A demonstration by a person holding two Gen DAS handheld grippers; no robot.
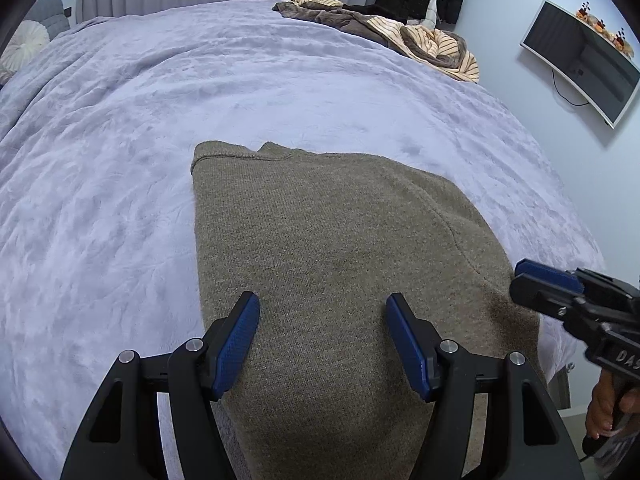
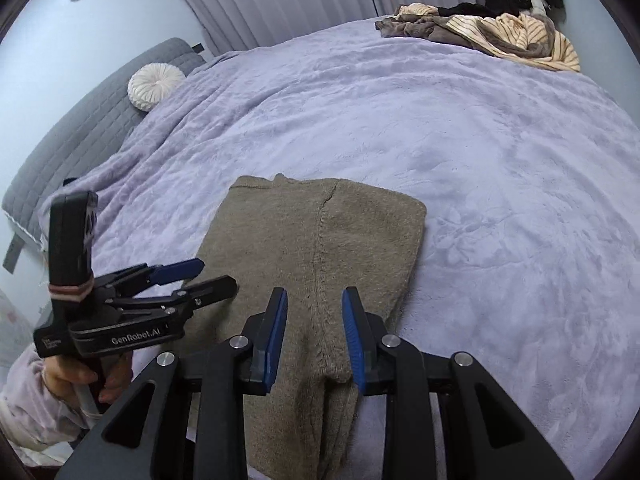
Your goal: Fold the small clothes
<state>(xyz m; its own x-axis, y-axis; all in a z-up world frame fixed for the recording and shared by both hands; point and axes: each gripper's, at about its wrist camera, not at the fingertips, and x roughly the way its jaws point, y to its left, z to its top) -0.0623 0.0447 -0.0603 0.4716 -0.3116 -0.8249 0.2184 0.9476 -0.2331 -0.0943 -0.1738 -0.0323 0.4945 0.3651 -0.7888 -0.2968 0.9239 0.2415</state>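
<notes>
Left wrist view has my left gripper (image 1: 323, 312) hanging over the near end of the sweater (image 1: 332, 248), its blue pads spread wide with brown knit showing between them but nothing pinched. That sweater lies flat on the lilac blanket (image 1: 120, 140), folded into a long strip that runs from just under my grippers away toward the middle of the bed, its collar end farthest from me. At the right edge my right gripper (image 1: 532, 280) reaches in beside the sweater's near right edge, with my right hand (image 1: 608, 408) below it on the handle. From the right wrist view, the right gripper (image 2: 315, 300) sits above the sweater's (image 2: 320, 240) near end, its pads a narrow gap apart and holding nothing; a seam in the knit runs away from me between them. My left gripper (image 2: 208, 272) comes in from the left over the sweater's left edge, fingers apart, gripped by my left hand (image 2: 76, 376). Far off at the bed's far right corner lies a heap of striped clothes (image 2: 500, 36).
</notes>
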